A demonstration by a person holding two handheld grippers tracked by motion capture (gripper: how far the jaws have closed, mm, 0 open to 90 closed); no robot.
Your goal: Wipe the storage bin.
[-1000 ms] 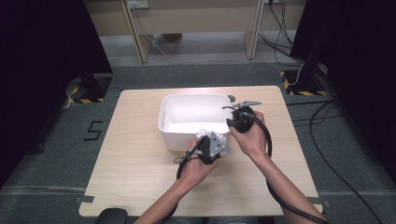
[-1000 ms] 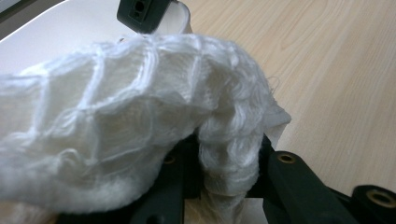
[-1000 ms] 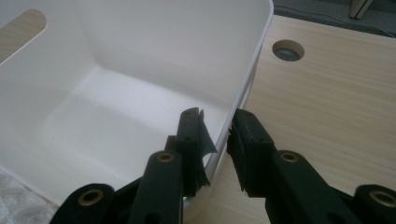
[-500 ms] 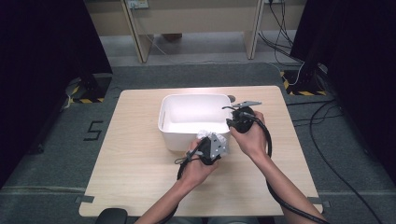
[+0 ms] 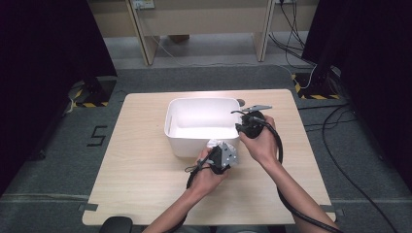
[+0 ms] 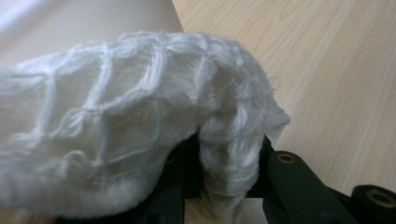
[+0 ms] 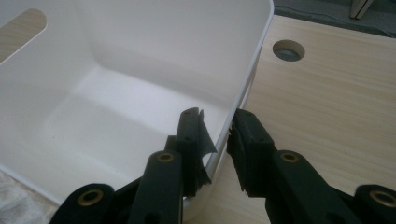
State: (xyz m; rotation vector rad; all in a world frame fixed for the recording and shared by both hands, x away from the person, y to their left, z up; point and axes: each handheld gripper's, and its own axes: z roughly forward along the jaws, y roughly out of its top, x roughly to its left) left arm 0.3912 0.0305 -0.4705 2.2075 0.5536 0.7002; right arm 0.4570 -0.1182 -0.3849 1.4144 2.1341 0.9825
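My left gripper (image 6: 224, 186) is clamped on a white knitted cloth (image 6: 140, 126), held just off the white tub's (image 5: 194, 141) near wall, toward the desk's (image 5: 141, 165) middle. My right gripper (image 7: 219, 140) straddles the tub's right rim, jaws pinching the wall.

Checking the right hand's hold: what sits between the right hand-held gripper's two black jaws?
The side wall of the white plastic bin stands between them, one jaw inside and one outside, in the right gripper view.
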